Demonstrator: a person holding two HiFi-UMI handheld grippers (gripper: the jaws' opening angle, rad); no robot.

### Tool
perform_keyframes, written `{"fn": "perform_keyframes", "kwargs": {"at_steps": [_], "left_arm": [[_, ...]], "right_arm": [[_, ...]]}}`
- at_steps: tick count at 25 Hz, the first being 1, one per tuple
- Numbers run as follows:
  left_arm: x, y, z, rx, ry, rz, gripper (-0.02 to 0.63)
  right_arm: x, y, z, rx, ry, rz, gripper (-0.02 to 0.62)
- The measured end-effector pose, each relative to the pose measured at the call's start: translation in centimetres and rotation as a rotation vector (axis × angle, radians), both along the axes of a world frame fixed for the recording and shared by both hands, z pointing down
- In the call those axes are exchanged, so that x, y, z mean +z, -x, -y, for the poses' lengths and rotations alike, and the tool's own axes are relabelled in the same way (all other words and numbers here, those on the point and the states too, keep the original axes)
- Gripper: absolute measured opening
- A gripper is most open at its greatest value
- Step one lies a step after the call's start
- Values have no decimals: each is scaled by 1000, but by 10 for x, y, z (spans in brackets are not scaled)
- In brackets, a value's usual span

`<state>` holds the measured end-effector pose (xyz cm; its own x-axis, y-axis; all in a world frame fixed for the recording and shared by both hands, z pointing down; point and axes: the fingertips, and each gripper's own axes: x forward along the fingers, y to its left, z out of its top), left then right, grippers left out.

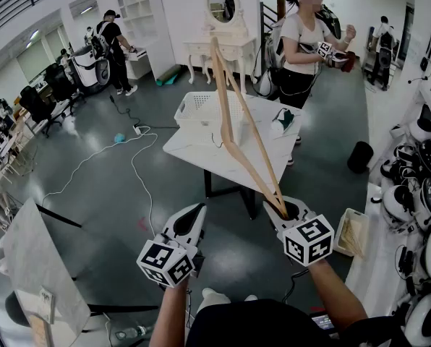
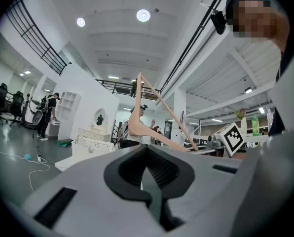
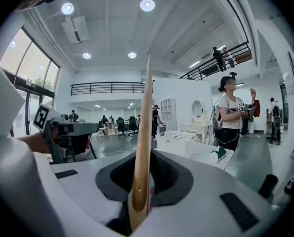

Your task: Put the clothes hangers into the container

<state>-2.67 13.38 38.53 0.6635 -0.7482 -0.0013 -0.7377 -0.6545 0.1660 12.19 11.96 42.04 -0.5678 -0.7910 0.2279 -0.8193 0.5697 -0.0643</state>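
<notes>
Evidently stiff, light and smooth, the wooden hanger (image 1: 223,100) slants toward the white basket (image 1: 201,100) at twelve o'clock, its arm tip pinched in the nearly closed right gripper (image 1: 284,208), a levering hold, while the left gripper (image 1: 194,215), at seven o'clock, stays out of it, closed and empty.

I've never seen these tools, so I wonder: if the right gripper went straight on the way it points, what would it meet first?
The right gripper would probably meet the table, or the basket on it; the hanger it grips would get there first. Depth is unclear.
</notes>
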Motion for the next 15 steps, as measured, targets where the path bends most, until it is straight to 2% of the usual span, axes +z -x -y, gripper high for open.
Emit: {"fn": "perform_keyframes", "kwargs": {"at_steps": [15], "left_arm": [[2,-3,10,-15,0,31,3]], "right_arm": [[5,-5,9,-13,21,17,60]]}}
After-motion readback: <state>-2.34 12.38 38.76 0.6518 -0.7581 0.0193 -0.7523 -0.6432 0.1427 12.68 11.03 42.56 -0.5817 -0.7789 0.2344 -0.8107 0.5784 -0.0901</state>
